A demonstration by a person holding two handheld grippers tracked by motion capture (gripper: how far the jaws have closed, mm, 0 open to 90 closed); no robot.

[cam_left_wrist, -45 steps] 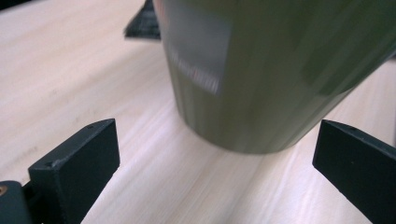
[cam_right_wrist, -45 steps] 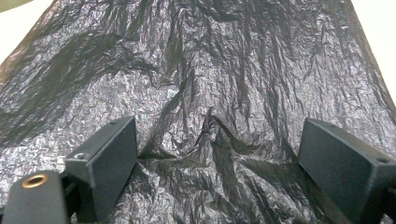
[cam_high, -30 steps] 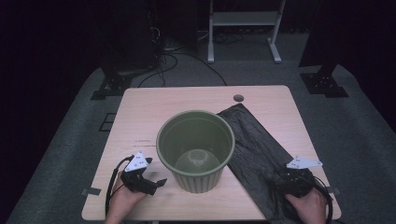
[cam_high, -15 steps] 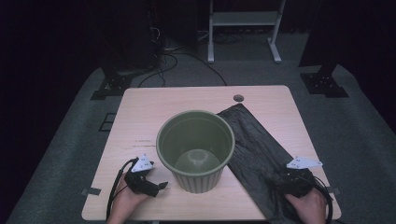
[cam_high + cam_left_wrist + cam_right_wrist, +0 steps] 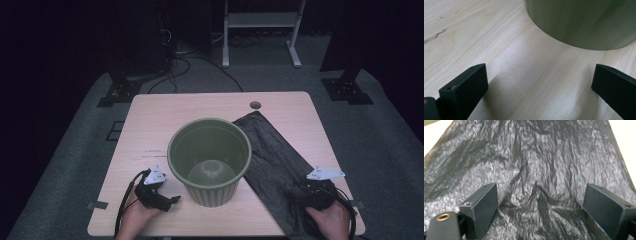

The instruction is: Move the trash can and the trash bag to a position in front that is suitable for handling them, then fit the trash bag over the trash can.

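Observation:
A green ribbed bin [image 5: 210, 159] stands upright and empty near the table's front middle. A crumpled black plastic bag [image 5: 277, 165] lies flat to its right, partly tucked behind it. My left gripper [image 5: 172, 200] rests low at the front left, pointing at the bin's base, jaws wide open over bare wood. In the left gripper view the bin's wall [image 5: 584, 22] curves just ahead of the open gripper [image 5: 539, 97]. My right gripper [image 5: 297, 197] sits on the bag near the front right. It is open [image 5: 540, 212] with the wrinkled bag [image 5: 536, 165] under and ahead of it.
The light wooden table [image 5: 170, 120] has a cable hole [image 5: 255, 105] near its far edge. Dark stands [image 5: 120, 90] and a white frame [image 5: 260, 30] stand on the grey carpet beyond. Bare wood lies left of and behind the bin.
My left gripper has slid a little right and forward toward the bin's base. The right gripper, bin and bag have stayed put.

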